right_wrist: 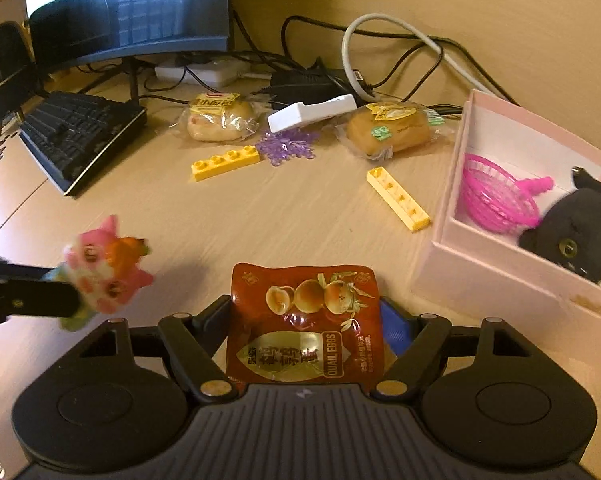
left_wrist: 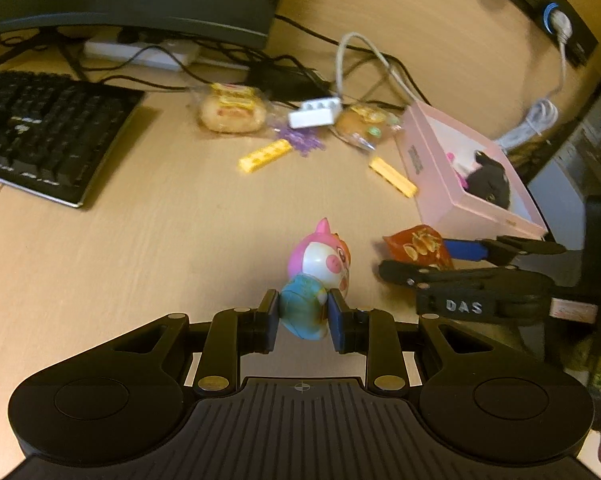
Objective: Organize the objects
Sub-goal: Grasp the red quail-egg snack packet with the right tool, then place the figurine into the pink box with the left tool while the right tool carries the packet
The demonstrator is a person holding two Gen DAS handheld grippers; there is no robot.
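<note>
1. Your table (right_wrist: pixel 284 216) is pale wood grain. A monitor (right_wrist: pixel 132 12) and black keyboard (right_wrist: pixel 80 136) sit at the far left, with dark cables (right_wrist: pixel 384 36) and a white power strip (right_wrist: pixel 204 72) along the back wall.
2. Loose on it: two wrapped buns (right_wrist: pixel 220 120) (right_wrist: pixel 392 130), a white block (right_wrist: pixel 312 112), purple beads (right_wrist: pixel 286 145) and two yellow bricks (right_wrist: pixel 225 162) (right_wrist: pixel 398 199).
3. The pink box (right_wrist: pixel 496 280) stands open at right, holding a pink plastic basket (right_wrist: pixel 496 200) and a black plush (right_wrist: pixel 576 232).
4. Your left hand-held gripper (left_wrist: pixel 302 320) is clamped on the blue base of a pink-and-white pig toy (left_wrist: pixel 320 264); whether the toy is lifted off the table is unclear.
5. Your right hand-held gripper (right_wrist: pixel 306 320) has the red quail-egg packet (right_wrist: pixel 304 320) between its jaws, which stand fairly wide; I can't tell whether the pads press it. The packet is just beside the box's near corner.
6. Open tabletop lies between keyboard and box; the box's near wall is close on the right gripper's right side.
</note>
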